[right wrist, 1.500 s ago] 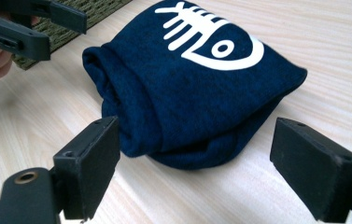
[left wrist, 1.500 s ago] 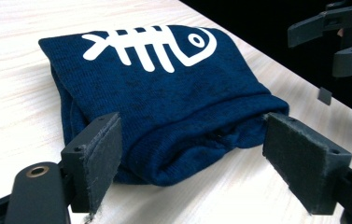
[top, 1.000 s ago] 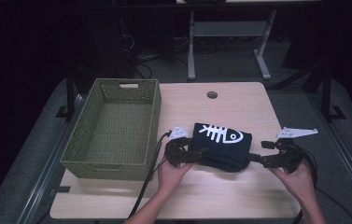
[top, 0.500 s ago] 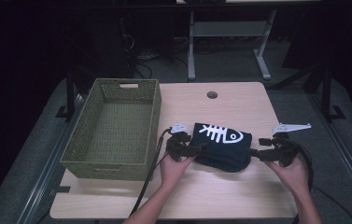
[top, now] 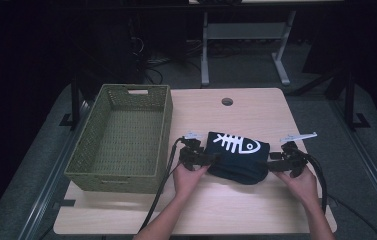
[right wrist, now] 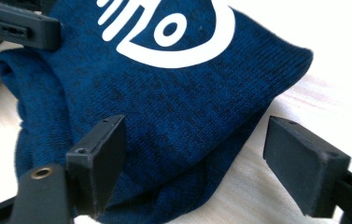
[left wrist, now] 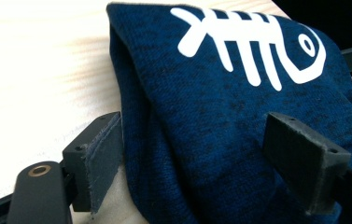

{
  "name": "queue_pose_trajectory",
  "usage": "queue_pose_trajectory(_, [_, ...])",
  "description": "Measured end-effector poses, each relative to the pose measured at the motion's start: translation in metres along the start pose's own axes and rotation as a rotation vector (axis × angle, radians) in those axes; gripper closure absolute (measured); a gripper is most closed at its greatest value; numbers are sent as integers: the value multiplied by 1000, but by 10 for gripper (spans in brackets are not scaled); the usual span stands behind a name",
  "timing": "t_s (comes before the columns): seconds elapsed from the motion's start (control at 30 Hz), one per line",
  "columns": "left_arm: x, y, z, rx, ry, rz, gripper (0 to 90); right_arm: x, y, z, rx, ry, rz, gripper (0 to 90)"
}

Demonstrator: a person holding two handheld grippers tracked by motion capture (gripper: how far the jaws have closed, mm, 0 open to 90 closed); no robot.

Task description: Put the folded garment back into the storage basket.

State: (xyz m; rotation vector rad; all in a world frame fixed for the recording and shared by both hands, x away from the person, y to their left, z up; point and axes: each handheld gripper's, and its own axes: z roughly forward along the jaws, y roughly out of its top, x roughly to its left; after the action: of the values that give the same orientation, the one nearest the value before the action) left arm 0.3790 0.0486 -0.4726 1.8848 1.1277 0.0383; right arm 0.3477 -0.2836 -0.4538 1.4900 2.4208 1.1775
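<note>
A folded dark blue knitted cloth (top: 238, 155) with a white fish-skeleton print lies on the wooden table (top: 236, 210). My left gripper (top: 210, 160) is at the cloth's left end. In the left gripper view the cloth (left wrist: 239, 107) runs between the jaws of the left gripper (left wrist: 199, 158), which stand wide apart. My right gripper (top: 272, 164) is at the cloth's right end. Its jaws have just been closing a little, with a corner of the cloth (right wrist: 164, 98) between them; the right gripper (right wrist: 201, 163) is still open and does not press on it.
A green woven basket (top: 87, 145) with nothing in it stands on the left part of the table, close to the left hand. A round cable hole (top: 227, 101) sits near the table's far edge. Black cables (top: 158, 190) trail from both grippers toward the front edge.
Both hands have come down and moved inward onto the two ends of the cloth. The cloth itself has stayed where it was.
</note>
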Motion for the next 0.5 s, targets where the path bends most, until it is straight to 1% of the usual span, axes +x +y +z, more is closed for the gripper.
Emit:
queue_pose_trajectory(0.07, [0, 0, 0, 2, -4, 4, 215, -1, 0, 3, 6, 1, 3, 231])
queue_pose_trajectory(0.1, [0, 0, 1, 4, -3, 4, 219, 0, 0, 6, 17, 0, 2, 260])
queue_pose_trajectory(0.13, [0, 0, 1, 4, -3, 4, 222, 0, 0, 6, 17, 0, 2, 260])
queue_pose_trajectory(0.17, [2, -1, 3, 16, -13, -10, 227, 0, 0, 8, 30, -4, 9, 287])
queue_pose_trajectory(0.2, [2, -1, 3, 16, -13, -10, 232, 0, 0, 8, 30, -4, 9, 287])
queue_pose_trajectory(0.23, [1, -2, 3, 21, -13, 0, 242, 0, 0, 11, 48, -8, 7, 315])
queue_pose_trajectory(0.27, [1, -2, 3, 21, -13, 0, 254, 0, 0, 11, 48, -8, 7, 315])
queue_pose_trajectory(0.3, [-1, -2, 3, 26, -12, 8, 271, 1, -1, 13, 65, -20, 4, 347])
queue_pose_trajectory(0.33, [-1, -2, 3, 26, -12, 8, 285, 1, -1, 13, 65, -20, 4, 347])
queue_pose_trajectory(0.37, [-2, -3, 4, 30, -8, 22, 294, 4, -1, 14, 65, -36, -14, 387])
queue_pose_trajectory(0.4, [-2, -3, 4, 30, -8, 22, 306, 4, -1, 14, 65, -36, -14, 387])
queue_pose_trajectory(0.47, [-3, -2, 3, 31, -10, 26, 316, 7, -1, 15, 71, -41, -18, 442])
queue_pose_trajectory(0.5, [-4, -2, 3, 31, -18, 29, 339, 8, -1, 15, 72, -38, -21, 472])
